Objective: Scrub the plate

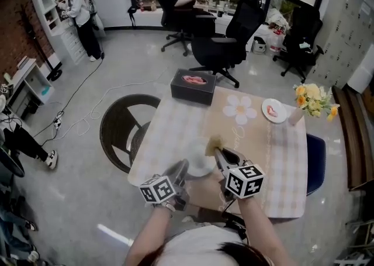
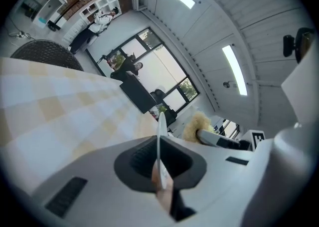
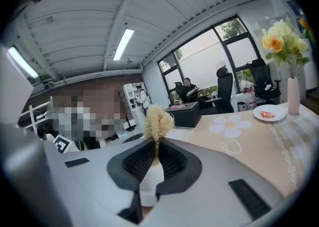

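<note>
Left tool (image 1: 180,170) clamps the plate (image 1: 200,165) by its rim; right tool (image 1: 221,154), gripping a brush (image 1: 214,144), lies just right of the plate.

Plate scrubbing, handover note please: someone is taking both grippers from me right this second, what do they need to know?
Left gripper: shut on the rim of the white plate, at the near end of the table.
Right gripper: shut on the yellow scrubber, whose tuft is close beside the plate; whether they touch cannot be told.
Done: both things are gripped. How clean the plate is cannot be seen.
Left: rub the scrubber over the plate's face, then probably set both down.
</note>
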Demonstrator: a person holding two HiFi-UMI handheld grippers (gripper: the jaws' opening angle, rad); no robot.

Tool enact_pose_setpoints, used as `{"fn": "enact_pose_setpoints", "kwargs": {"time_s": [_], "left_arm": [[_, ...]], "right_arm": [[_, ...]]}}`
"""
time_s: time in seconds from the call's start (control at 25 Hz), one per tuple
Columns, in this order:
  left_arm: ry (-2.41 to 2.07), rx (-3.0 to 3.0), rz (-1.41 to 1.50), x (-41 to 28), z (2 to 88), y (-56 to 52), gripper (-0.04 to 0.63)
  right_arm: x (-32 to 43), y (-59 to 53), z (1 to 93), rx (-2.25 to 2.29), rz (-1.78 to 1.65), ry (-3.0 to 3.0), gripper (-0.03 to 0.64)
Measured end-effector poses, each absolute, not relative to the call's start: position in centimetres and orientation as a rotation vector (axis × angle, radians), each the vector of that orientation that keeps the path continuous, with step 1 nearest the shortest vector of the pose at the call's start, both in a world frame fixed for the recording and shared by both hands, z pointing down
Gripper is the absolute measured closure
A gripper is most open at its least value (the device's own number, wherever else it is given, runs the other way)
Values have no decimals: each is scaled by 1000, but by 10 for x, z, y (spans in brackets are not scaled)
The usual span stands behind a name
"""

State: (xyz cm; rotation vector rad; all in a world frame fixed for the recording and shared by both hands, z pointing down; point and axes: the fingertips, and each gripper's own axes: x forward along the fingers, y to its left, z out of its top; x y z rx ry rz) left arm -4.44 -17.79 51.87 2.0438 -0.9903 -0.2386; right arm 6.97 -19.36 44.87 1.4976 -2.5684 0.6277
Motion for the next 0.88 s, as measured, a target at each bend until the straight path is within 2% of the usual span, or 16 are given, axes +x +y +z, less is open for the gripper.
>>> {"fn": "enact_pose_setpoints", "kwargs": {"time_s": [0.88], "left_arm": [[-1036, 2071, -169, -37, 521, -175, 575]], "right_arm": [[11, -231, 456, 1267, 429, -2546, 588]]}}
